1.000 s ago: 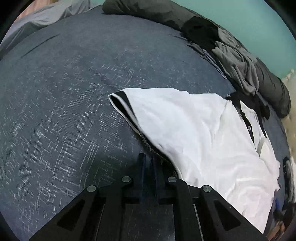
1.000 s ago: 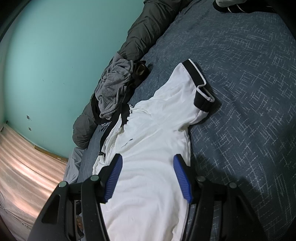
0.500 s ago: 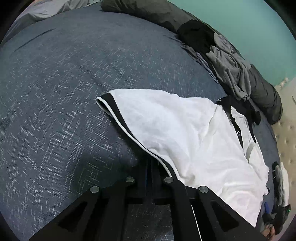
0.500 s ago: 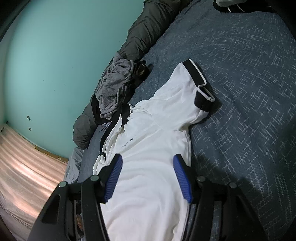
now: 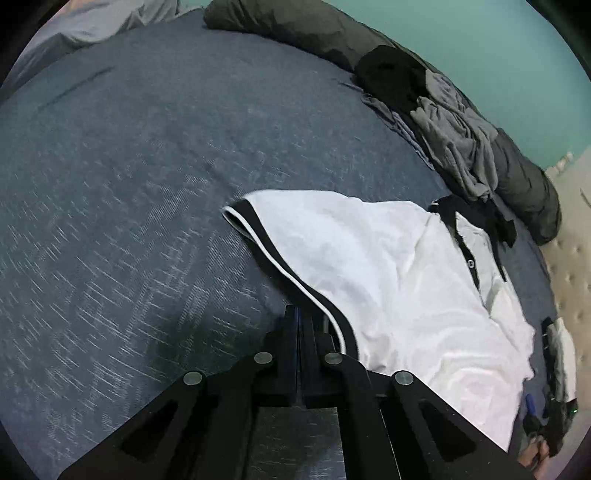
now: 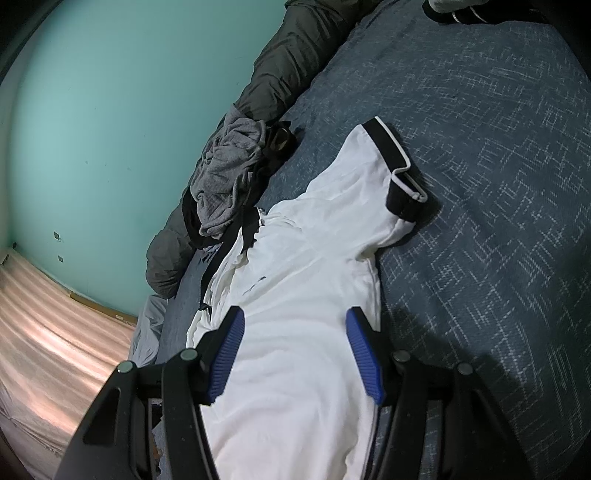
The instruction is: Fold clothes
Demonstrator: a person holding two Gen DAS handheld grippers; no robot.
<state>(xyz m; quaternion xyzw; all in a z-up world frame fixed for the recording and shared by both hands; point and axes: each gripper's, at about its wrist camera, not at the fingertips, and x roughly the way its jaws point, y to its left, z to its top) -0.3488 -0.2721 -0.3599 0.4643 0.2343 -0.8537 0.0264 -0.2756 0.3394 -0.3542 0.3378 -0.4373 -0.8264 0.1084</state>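
Teal wall (image 6: 110, 122) rises behind the bed (image 5: 129, 192), whose blue-grey cover with pale flecks fills most of both views. Along the bed's far edge, against that wall, we see a long dark bolster (image 5: 295, 29). On it sits a heap of grey clothes (image 6: 229, 173) with some black cloth tucked beside it.

We find the white shirt (image 5: 388, 280) lying spread on the bed, near the far edge and just short of the heap. Its black collar (image 5: 476, 218) and buttoned placket point toward the bolster, while its body runs back toward us in the right wrist view. One short sleeve reaches out over the open cover, ending in a black cuff (image 6: 395, 155) piped in white. That cuff is partly lifted off the cover and folded on itself at its end.

Our left hand-held gripper (image 5: 299, 321) has its jaws pressed together, right at the black cuff band. We cannot tell whether cloth is actually caught between them, since the band passes just beside the tips. Our right hand-held gripper (image 6: 295, 350) hangs over the shirt's body with its blue pads (image 6: 364, 354) standing apart, and nothing is pinched between them.
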